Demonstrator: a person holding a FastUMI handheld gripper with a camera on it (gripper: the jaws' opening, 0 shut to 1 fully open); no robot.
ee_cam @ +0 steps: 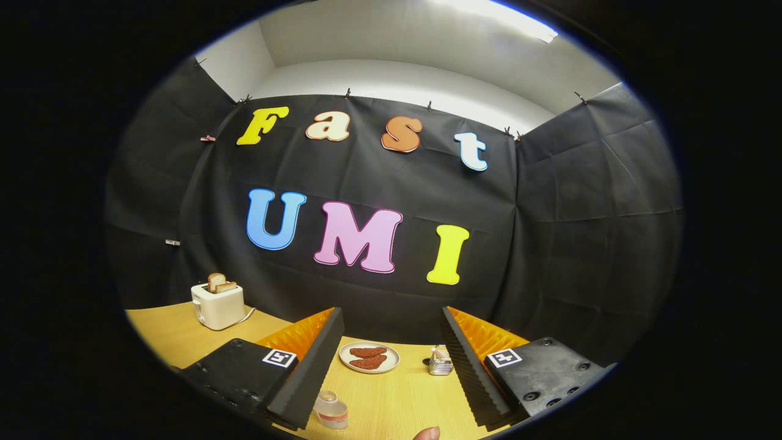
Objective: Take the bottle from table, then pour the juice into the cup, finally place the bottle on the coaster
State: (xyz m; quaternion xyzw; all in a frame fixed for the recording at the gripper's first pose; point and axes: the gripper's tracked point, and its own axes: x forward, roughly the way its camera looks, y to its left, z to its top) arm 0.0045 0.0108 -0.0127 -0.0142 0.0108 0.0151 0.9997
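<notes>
Bottle (330,410) stands on the table (391,403) at lower centre, just inside our left finger. Our jaws gape wide, holding nothing. Beyond them we see a plate (369,357) and, upper left, a toaster (217,304).

Cloth-walled recording booth (toaster (218,305) on table (165,333))

Open tabletop (397,397) between spread tongs (391,360)
</notes>
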